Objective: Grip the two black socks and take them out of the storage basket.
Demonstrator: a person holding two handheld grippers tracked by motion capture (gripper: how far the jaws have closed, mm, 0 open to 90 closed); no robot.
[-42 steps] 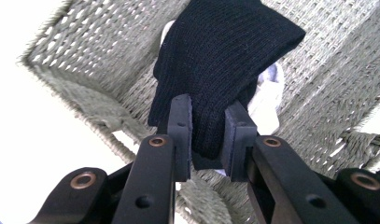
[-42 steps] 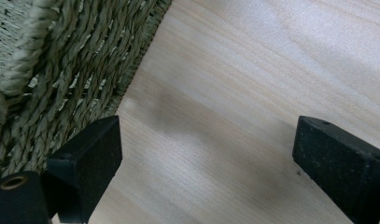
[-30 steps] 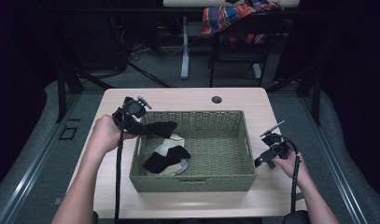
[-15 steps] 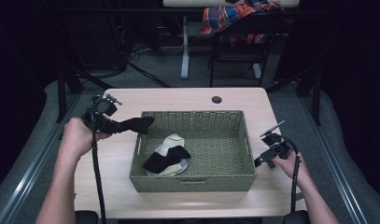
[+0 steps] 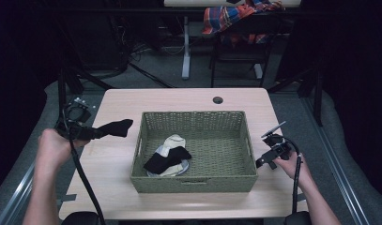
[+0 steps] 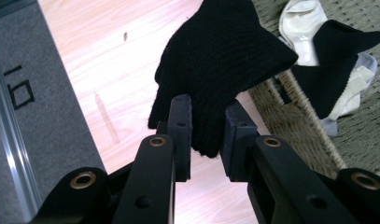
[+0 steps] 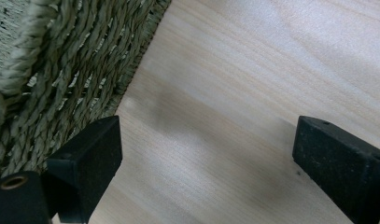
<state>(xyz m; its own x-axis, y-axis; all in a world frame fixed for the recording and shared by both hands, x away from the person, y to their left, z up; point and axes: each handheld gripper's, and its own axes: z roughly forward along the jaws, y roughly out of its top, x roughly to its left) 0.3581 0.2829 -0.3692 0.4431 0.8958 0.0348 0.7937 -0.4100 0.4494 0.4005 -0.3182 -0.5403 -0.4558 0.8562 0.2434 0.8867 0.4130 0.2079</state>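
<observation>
The black sock (image 5: 114, 128), pinched at one end between the closed jaws of the left gripper (image 5: 87, 132), has been carried out of the woven basket (image 5: 193, 183) and away to the left. A second ago it was held above the basket's near-left corner, over the heap of socks (image 5: 169, 157) left inside; half a second ago it was crossing the left rim. It is now held clear of the basket, above the bare table (image 5: 109, 159) near the left edge, its free end pointing back toward the wicker wall, with the person's left hand (image 5: 55, 145) drawn outward beyond the tabletop.
</observation>
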